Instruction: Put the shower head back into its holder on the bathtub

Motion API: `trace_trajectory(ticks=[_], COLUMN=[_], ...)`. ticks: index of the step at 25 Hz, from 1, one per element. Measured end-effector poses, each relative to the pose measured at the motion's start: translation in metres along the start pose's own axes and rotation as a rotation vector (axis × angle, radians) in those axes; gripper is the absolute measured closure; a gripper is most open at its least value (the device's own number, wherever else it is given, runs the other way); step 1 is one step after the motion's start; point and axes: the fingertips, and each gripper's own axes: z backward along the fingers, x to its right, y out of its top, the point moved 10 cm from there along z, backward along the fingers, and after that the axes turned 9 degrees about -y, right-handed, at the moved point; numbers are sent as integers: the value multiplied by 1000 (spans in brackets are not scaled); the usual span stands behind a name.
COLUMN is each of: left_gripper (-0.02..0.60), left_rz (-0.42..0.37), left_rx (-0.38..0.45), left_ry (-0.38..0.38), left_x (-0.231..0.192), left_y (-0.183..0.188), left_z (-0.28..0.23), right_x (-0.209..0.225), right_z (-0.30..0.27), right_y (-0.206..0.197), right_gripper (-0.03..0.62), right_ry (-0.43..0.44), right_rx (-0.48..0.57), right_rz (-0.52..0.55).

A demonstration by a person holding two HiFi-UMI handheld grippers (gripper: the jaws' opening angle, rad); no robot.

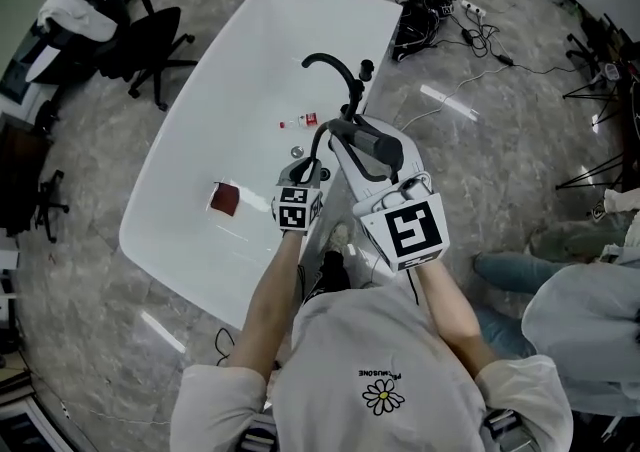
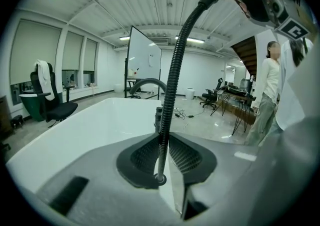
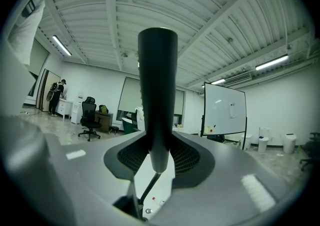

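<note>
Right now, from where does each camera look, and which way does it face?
Head view: on the person's head, facing steeply down at the bathtub; both forearms, the left gripper and the right gripper show.
Left gripper view: on the left gripper, looking along its own jaws, shut on the hose, across the bathtub to a whiteboard.
Right gripper view: on the right gripper, looking along its own jaws, shut on the shower head, toward the ceiling.
Shared: both gripper views show the whiteboard.
</note>
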Motion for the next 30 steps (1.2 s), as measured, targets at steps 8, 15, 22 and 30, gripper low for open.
trace_trajectory(ticks=[8,15,22,30], left_gripper=[424,425,581,581], left_rz=[72,160,208,270], left_rx=[19,19,48,118], left_ry=[-32,-20,29,47], left_x=[-17,-20,-39,-62], left_y=[1,-22,-33,-24], left_z=[-21,-4,21,18], right_x=[11,9,-11,-29], right_z=[-45,-69,-84,-108], right_y=[-27,-60,-122,-182], right_gripper=[457,457,457,457], right_ry=[11,40,112,146], right_rx=[-115,-194,-334,-476], right_rz=[-44,-83,-78,-86])
